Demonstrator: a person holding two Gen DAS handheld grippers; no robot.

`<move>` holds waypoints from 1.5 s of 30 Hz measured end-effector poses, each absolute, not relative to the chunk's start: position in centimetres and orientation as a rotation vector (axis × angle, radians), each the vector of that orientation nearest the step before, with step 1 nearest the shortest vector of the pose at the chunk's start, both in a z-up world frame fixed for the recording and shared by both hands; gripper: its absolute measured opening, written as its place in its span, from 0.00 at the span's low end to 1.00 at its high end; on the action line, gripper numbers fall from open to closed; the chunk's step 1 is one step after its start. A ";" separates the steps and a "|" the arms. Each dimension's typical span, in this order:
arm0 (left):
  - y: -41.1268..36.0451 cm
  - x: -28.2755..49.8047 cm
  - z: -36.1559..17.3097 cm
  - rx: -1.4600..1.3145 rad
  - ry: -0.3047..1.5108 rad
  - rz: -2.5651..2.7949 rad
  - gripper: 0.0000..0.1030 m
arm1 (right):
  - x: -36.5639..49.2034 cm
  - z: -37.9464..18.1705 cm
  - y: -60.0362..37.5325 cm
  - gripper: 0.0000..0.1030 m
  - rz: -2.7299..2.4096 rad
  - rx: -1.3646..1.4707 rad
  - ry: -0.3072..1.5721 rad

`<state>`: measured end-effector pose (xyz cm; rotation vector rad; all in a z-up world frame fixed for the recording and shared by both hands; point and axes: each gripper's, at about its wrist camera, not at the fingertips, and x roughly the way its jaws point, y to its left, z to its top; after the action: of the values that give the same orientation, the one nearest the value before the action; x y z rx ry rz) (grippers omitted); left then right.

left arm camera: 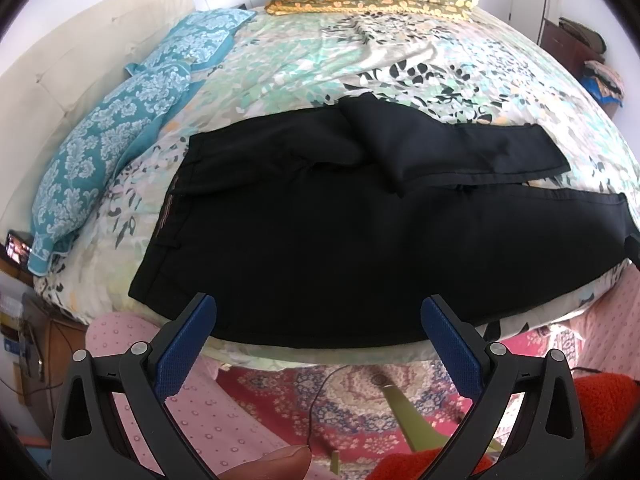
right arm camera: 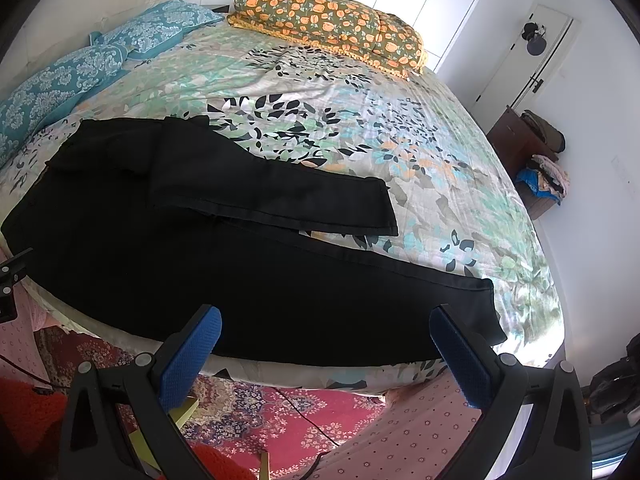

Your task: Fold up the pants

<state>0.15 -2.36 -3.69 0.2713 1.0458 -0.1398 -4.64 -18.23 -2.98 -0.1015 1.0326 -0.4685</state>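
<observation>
Black pants [right arm camera: 224,264] lie spread along the near edge of the bed [right arm camera: 400,128], waist toward the left, both legs running to the right. The far leg looks shorter, its upper part folded over itself; the near leg reaches almost to the bed's corner. The right gripper [right arm camera: 326,340] hangs above the near edge with its blue-padded jaws spread wide and nothing between them. A red patterned rug [right arm camera: 280,412] covers the floor below.

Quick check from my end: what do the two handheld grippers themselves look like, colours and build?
Both match. The left gripper and the right gripper each have two black plastic arms with triangular cut-outs, round silver pivot pins, and blue pads with a fine dotted texture on the inner finger faces. No markings or gripper cables are visible.
</observation>
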 end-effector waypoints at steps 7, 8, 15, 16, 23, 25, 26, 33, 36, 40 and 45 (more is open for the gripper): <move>-2.2 0.2 -3.8 0.271 1.049 -0.140 1.00 | -4.7 -3.3 -18.5 1.00 -0.466 -0.092 1.037; -2.1 0.3 -3.8 0.273 1.047 -0.136 1.00 | -4.8 -3.2 -18.5 1.00 -0.464 -0.090 1.032; -0.5 1.8 -3.3 0.226 1.012 -0.083 1.00 | -5.6 -0.5 -20.1 1.00 -0.506 -0.084 0.891; -0.5 1.8 -3.4 0.218 1.018 -0.083 1.00 | -5.4 -0.7 -20.2 1.00 -0.510 -0.091 0.904; -2.0 1.1 -4.4 0.253 1.058 -0.138 1.00 | -4.6 -2.1 -20.3 1.00 -0.532 -0.101 0.972; -2.2 1.1 -4.5 0.258 1.063 -0.145 1.00 | -4.6 -2.1 -20.3 1.00 -0.534 -0.114 0.974; -2.3 1.1 -4.5 0.259 1.064 -0.146 1.00 | -4.6 -2.1 -20.3 1.00 -0.536 -0.118 0.973; -2.1 1.0 -4.5 0.256 1.066 -0.143 1.00 | -4.6 -2.6 -20.3 1.00 -0.547 -0.121 0.994; -2.0 1.1 -4.5 0.250 1.070 -0.139 1.00 | -4.6 -2.8 -20.3 1.00 -0.548 -0.123 0.998; -2.0 1.2 -4.7 0.250 1.076 -0.140 1.00 | -4.4 -2.9 -20.3 1.00 -0.548 -0.126 1.005; -2.0 1.3 -4.9 0.251 1.080 -0.140 1.00 | -4.2 -3.2 -20.4 1.00 -0.548 -0.120 1.020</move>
<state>1.26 -1.97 -4.86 0.2505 1.0801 -0.1402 -4.25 -20.44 -3.24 -0.1202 1.0196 -0.5482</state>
